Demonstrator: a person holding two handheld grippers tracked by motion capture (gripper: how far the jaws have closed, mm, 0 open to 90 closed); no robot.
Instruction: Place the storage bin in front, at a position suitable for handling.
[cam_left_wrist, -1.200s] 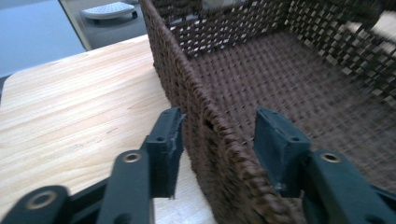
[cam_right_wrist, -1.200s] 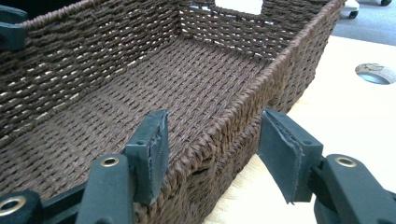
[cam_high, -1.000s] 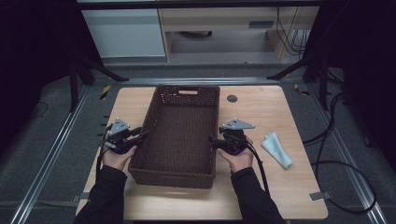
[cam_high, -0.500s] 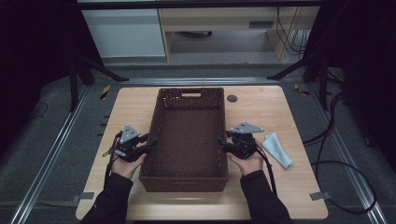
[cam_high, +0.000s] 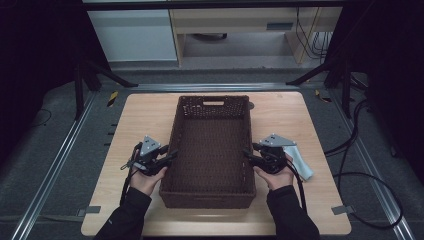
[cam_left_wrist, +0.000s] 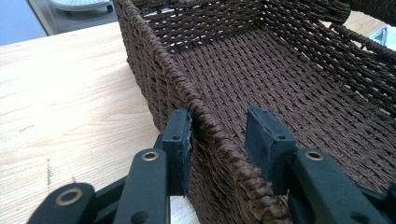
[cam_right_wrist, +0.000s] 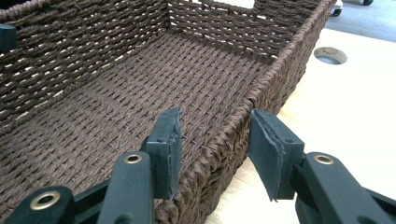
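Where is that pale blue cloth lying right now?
In the high view the cloth lies on the table, right of the basket, just beyond the right gripper.

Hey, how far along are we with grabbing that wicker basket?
Done: the grippers sit astride the two long rims of the basket. In hand: the right gripper's fingers have just been closing around its rim, with gaps remaining. The left gripper has one finger touching the outer wall and the other apart. Left: clamp both sides, then probably move the basket.
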